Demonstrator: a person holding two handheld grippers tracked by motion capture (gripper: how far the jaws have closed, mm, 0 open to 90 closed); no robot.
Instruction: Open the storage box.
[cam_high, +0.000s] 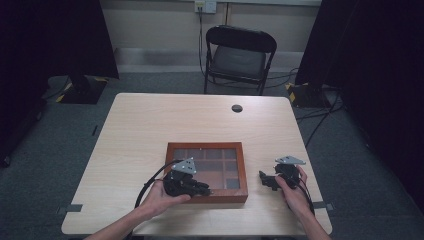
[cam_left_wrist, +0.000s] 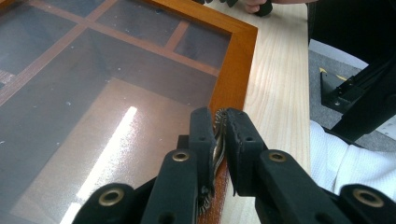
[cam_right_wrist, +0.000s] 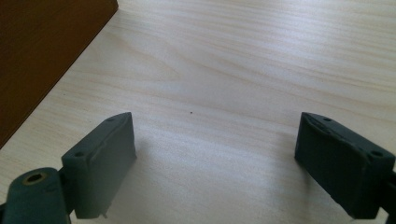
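Observation:
A shallow wooden box (cam_high: 206, 146) with a glass lid and inner dividers lies at the table's near middle. My left gripper (cam_high: 206, 190) rests at the box's front edge. In the left gripper view, my left gripper (cam_left_wrist: 219, 121) is shut on a small ridged brass clasp (cam_left_wrist: 217, 140) on the box's frame (cam_left_wrist: 236, 70). My right gripper (cam_high: 262, 176) hovers just right of the box. Seen from its own camera, the right gripper (cam_right_wrist: 215, 140) is open over bare tabletop, with the box's side wall (cam_right_wrist: 42, 51) at upper left.
The light wooden table (cam_high: 150, 120) has a round cable hole (cam_high: 237, 108) near its far edge. A black folding chair (cam_high: 240, 55) stands beyond the table. Dark stand bases sit on the floor at both far corners. A white sleeve (cam_left_wrist: 345, 163) lies near the left gripper.

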